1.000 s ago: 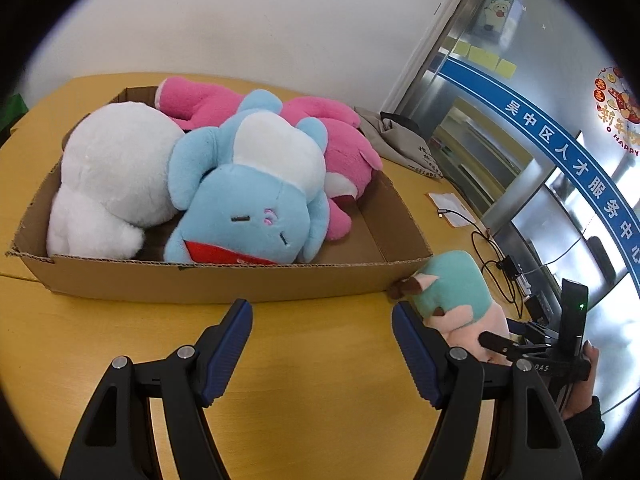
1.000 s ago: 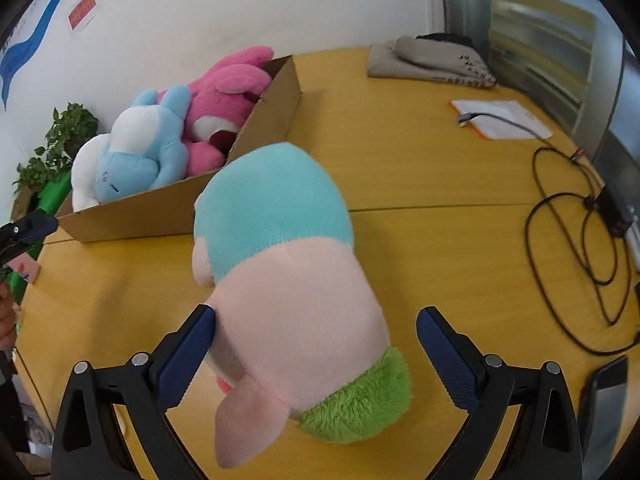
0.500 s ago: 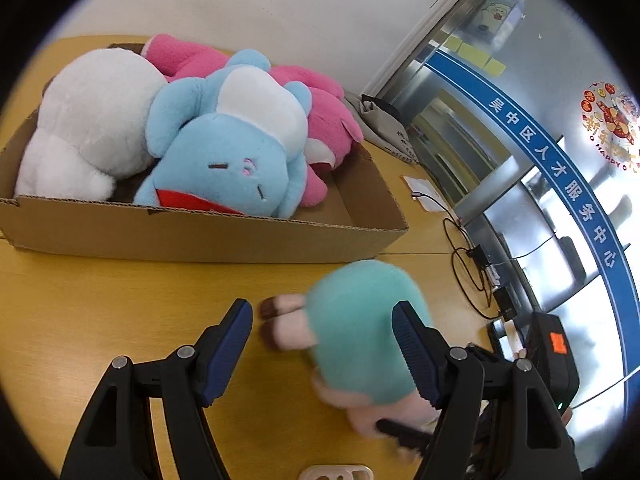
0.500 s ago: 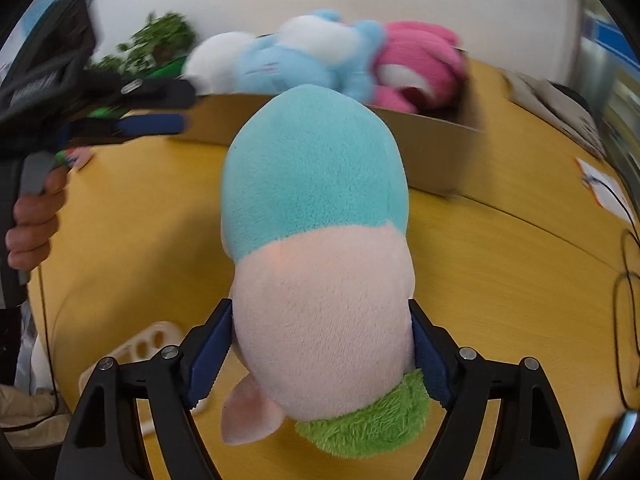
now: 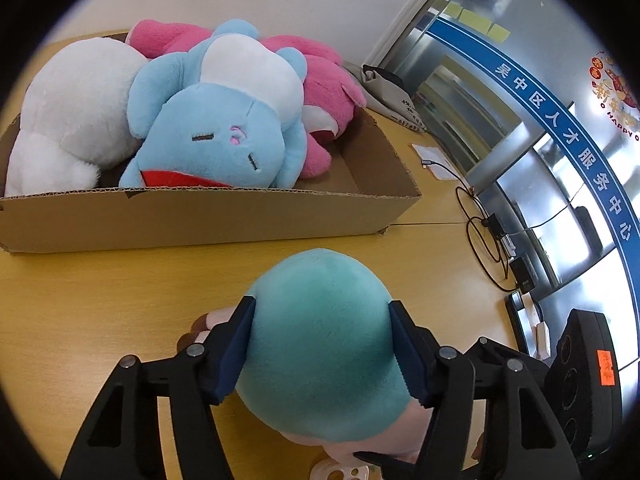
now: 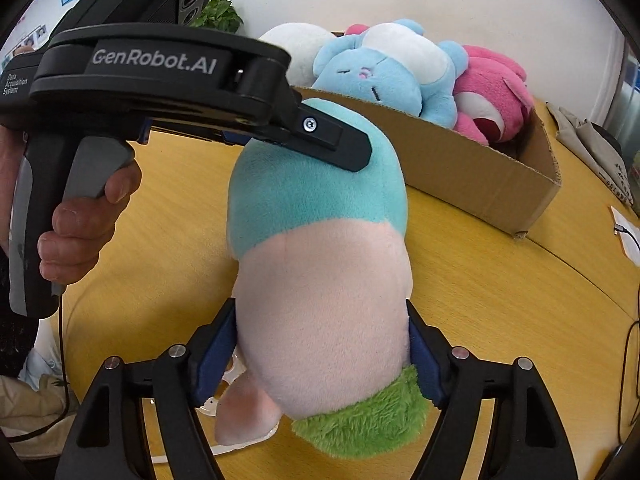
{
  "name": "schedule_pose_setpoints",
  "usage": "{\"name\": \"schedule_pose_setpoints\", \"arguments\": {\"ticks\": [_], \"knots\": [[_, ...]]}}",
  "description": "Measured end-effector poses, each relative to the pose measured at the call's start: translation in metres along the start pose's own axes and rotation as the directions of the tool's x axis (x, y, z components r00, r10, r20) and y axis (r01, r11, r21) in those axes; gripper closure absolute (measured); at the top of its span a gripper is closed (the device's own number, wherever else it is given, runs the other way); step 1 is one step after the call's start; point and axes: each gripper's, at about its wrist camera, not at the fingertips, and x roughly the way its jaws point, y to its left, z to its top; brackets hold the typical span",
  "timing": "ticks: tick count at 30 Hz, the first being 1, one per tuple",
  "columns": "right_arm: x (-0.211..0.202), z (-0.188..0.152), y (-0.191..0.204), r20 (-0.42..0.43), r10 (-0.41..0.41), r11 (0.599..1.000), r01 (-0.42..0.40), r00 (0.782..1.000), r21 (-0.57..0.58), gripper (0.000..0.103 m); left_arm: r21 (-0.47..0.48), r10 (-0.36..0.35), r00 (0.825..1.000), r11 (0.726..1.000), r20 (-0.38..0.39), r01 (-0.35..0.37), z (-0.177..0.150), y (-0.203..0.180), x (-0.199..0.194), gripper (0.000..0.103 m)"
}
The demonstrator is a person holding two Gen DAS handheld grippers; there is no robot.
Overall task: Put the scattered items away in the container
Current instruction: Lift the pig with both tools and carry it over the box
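A teal and pale pink plush toy (image 6: pixel 320 248) with a green fuzzy end is held by both grippers above the wooden table (image 6: pixel 500 300). My right gripper (image 6: pixel 322 344) is shut on its pink part. My left gripper (image 5: pixel 320 344) is shut on its teal end (image 5: pixel 320 344) and shows from the side in the right wrist view (image 6: pixel 336 140). The cardboard box (image 5: pixel 200 216) just beyond holds a blue plush (image 5: pixel 224 128), a white plush (image 5: pixel 76 104) and a pink plush (image 5: pixel 324 92).
Black cables (image 5: pixel 484 240) and a white paper (image 5: pixel 432 152) lie on the table to the right of the box. A grey cloth bag (image 5: pixel 396 100) sits near the glass wall. A white plastic piece (image 6: pixel 224 396) lies under the toy. A potted plant (image 6: pixel 220 16) stands behind the box.
My left gripper moved onto the toy and closed on its teal end. My right gripper keeps its hold on the pink part, and the toy now sits closer to the box.
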Motion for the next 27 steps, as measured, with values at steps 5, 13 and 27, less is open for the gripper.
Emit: {"name": "schedule_pose_setpoints", "arguments": {"ticks": [5,13,27], "knots": [[-0.021,0.011,0.003,0.06,-0.03,1.0,0.03,0.998,0.01,0.032,0.029,0.026,0.999,0.999,0.039,-0.027,0.015,-0.021,-0.023,0.046],[-0.117,0.09,-0.026,0.381,-0.141,0.99,0.141,0.914,0.029,0.032,0.294,0.026,0.952,0.948,0.306,-0.12,0.118,-0.111,-0.112,0.046],[-0.074,0.15,-0.116,0.459,-0.2,0.978,0.15,0.866,0.143,0.031,0.366,0.113,0.949,0.904,0.296,-0.222,0.223,-0.116,-0.04,0.046]]}}
